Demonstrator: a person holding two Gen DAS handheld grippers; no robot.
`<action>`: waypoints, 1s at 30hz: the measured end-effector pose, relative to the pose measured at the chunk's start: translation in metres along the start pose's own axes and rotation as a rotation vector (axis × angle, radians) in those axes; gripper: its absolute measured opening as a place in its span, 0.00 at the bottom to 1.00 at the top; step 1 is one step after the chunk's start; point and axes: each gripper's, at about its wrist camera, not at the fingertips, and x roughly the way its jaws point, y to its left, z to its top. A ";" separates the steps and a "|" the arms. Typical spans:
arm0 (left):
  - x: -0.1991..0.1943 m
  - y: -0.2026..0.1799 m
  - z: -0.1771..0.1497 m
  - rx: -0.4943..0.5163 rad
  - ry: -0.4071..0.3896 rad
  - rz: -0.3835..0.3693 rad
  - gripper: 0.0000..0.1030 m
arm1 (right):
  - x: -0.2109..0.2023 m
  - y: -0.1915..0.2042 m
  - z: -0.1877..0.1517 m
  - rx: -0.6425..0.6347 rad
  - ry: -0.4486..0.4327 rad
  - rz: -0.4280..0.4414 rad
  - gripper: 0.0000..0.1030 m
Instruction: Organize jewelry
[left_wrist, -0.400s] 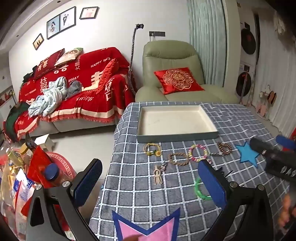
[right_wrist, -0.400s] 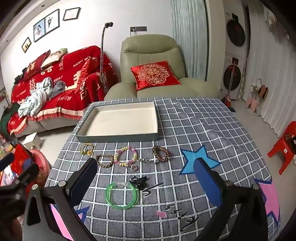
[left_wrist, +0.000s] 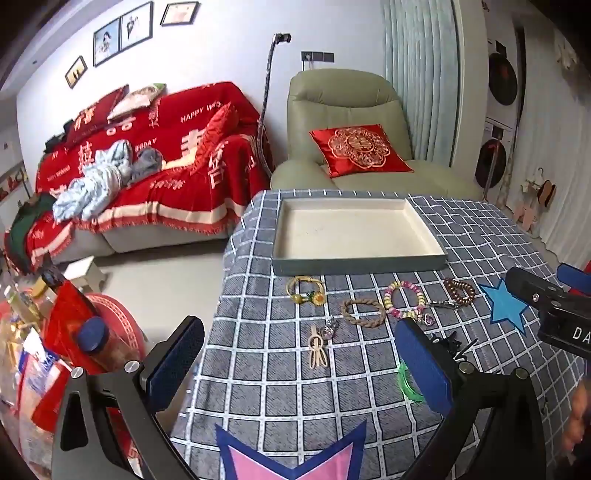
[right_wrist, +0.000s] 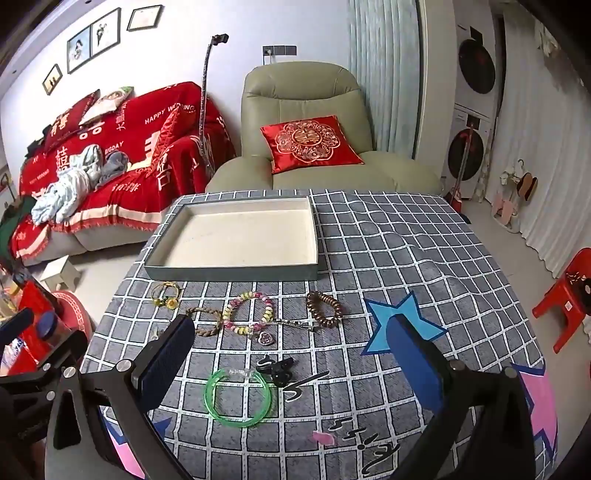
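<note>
A shallow grey tray (right_wrist: 229, 273) with an empty cream floor stands at the far left of the checked table; it also shows in the left wrist view (left_wrist: 354, 266). In front of it lie a yellow bracelet (right_wrist: 166, 294), a braided brown bracelet (right_wrist: 207, 321), a pastel bead bracelet (right_wrist: 248, 312), a dark brown bead bracelet (right_wrist: 324, 308), a green bangle (right_wrist: 238, 397) and black clips (right_wrist: 277, 367). A beige hair clip (left_wrist: 318, 350) shows in the left wrist view. My right gripper (right_wrist: 291, 362) is open above the bangle and clips. My left gripper (left_wrist: 299, 365) is open above the near left of the table.
Blue star (right_wrist: 400, 325) and pink star (left_wrist: 291, 461) stickers mark the cloth. Small hairpins (right_wrist: 354, 435) lie near the front edge. A green armchair (right_wrist: 306, 147) and red sofa (right_wrist: 110, 147) stand behind the table. A red stool (right_wrist: 569, 295) is at the right.
Both grippers have moved slightly forward over the table and stay open. The jewelry has not moved.
</note>
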 end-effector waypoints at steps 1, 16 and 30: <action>0.003 0.000 0.000 -0.003 0.005 0.001 1.00 | 0.002 0.001 0.000 -0.001 0.005 0.001 1.00; 0.013 -0.004 -0.005 -0.004 0.017 0.013 1.00 | 0.027 -0.006 -0.007 0.011 0.050 0.011 1.00; 0.020 -0.004 -0.006 -0.010 0.034 0.023 1.00 | 0.031 -0.007 -0.010 0.012 0.058 0.003 1.00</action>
